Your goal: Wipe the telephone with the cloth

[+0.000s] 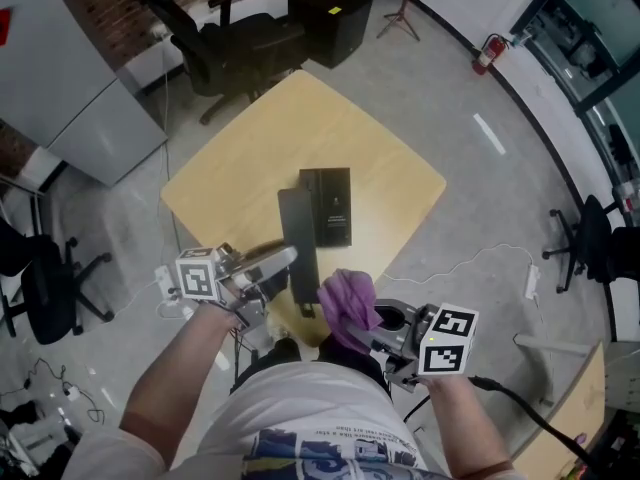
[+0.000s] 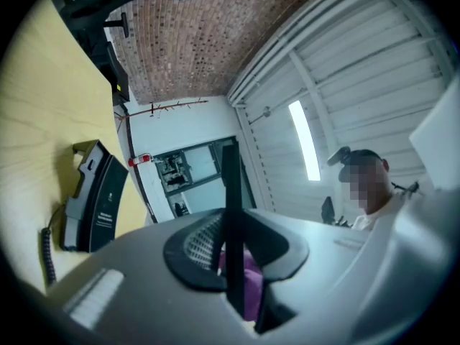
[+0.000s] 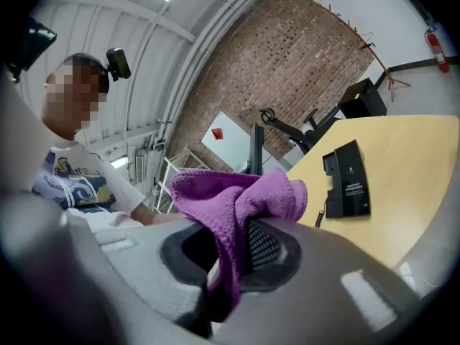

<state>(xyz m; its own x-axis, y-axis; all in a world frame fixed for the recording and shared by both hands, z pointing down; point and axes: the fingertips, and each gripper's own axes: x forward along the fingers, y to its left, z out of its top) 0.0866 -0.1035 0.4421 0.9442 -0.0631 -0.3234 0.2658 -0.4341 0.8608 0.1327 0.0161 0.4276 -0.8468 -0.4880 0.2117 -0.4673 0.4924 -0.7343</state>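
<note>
Cloth (image 3: 241, 192) pinched btwn R gripper (image 3: 231, 254) jaws.

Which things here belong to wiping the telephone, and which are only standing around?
For the job:
- telephone base
- handset, held in the left gripper
- purple cloth, held in the right gripper

Only standing around:
- office chair
- black box
- fire extinguisher

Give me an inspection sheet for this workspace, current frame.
Surface: yellow wooden table on a grey floor.
Job's things: telephone base mid-table; handset lifted off it; purple cloth off the table.
Clutter: nothing seen.
Grippers: left claw shut on handset; right claw shut on cloth.
Cables: coiled cord at the base; white cable on the floor.
Surroundings: office chairs, black cabinet, fire extinguisher, brick wall.
</note>
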